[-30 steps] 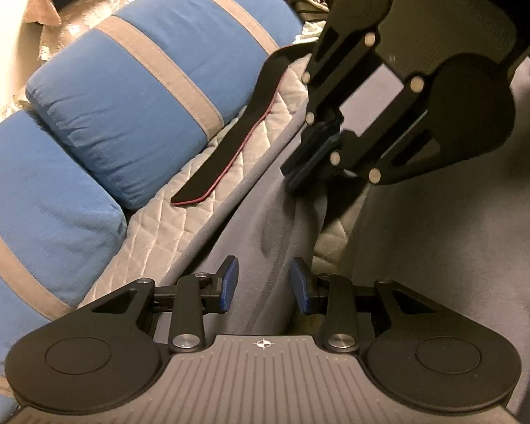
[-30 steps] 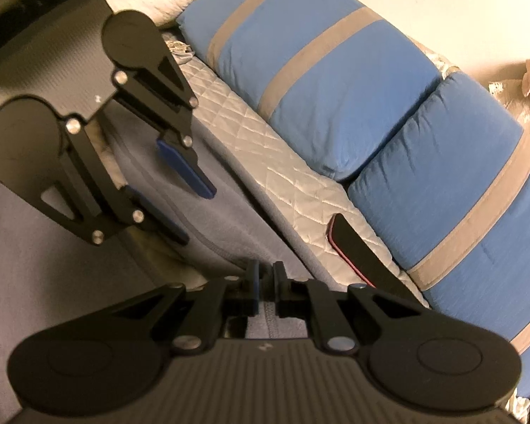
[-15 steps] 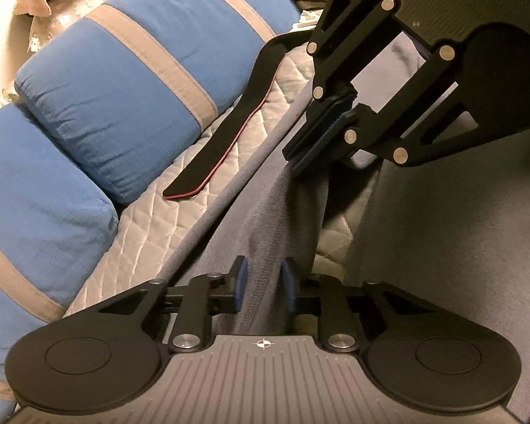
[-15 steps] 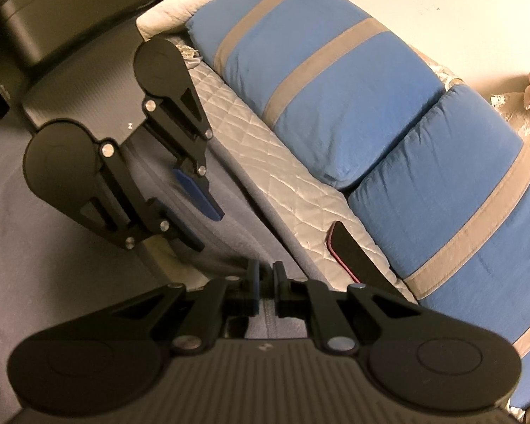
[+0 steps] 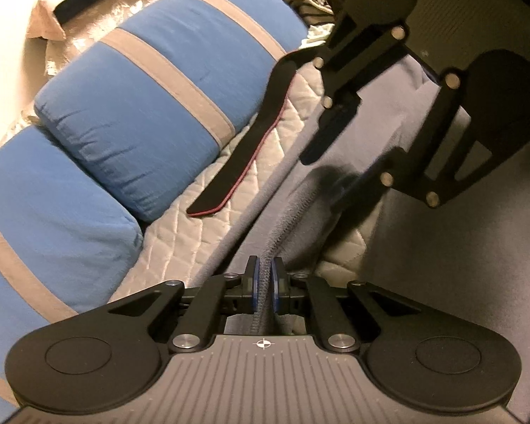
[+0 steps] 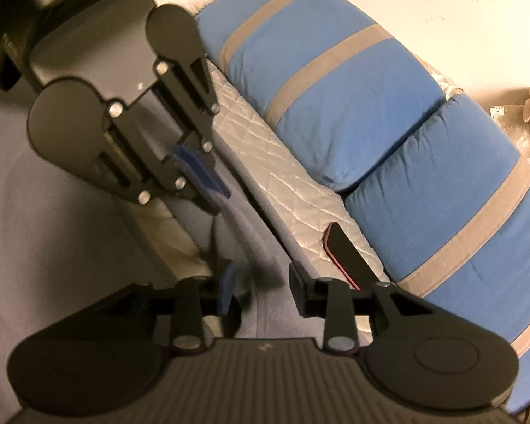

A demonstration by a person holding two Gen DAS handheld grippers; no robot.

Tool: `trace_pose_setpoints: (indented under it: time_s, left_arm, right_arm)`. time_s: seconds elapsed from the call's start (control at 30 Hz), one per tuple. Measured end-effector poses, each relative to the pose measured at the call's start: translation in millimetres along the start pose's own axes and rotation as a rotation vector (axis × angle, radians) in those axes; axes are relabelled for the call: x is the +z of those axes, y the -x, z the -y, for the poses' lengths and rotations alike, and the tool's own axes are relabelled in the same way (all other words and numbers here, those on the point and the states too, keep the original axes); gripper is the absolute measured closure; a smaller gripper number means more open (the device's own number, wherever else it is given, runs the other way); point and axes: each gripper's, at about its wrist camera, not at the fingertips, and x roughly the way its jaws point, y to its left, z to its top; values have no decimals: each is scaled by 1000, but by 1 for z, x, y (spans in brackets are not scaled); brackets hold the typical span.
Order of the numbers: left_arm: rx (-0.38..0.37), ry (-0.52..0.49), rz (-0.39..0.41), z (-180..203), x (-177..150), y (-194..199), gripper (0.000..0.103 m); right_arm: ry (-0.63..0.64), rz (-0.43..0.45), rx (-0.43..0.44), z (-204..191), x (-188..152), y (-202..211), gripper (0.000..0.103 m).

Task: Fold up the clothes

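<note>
A grey-blue fleece garment [image 5: 441, 265] lies spread on a quilted bed cover. My left gripper [image 5: 264, 282] is shut on a ribbed hem edge of the garment [image 5: 282, 226], which runs up from between its pads. My right gripper [image 6: 261, 289] is open, with garment cloth [image 6: 258, 247] lying loose between its fingers. In the left wrist view the right gripper [image 5: 339, 155] hangs open just above the same hem. In the right wrist view the left gripper [image 6: 208, 190] is shut on the cloth a short way ahead.
Two blue pillows with grey stripes [image 5: 166, 106] [image 6: 335, 99] lie along the wall side. A black strap with red edging [image 5: 251, 148] [image 6: 346, 258] lies on the white quilted cover [image 5: 194, 247] between pillows and garment. Clutter [image 5: 318, 0] sits at the far end.
My left gripper has closed on the garment's hem. My right gripper has opened and let go of the cloth it held, and has lifted slightly away.
</note>
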Motion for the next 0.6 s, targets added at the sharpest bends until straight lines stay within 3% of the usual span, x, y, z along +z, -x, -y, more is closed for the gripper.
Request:
trace_pose_setpoints:
  time_s: [0.27, 0.6]
  left_arm:
    - [30, 19, 13, -5, 2, 3, 96]
    - [24, 68, 38, -12, 2, 10, 96]
  right_arm:
    - [11, 6, 0, 3, 1, 12, 49]
    - [83, -54, -54, -6, -6, -3, 58]
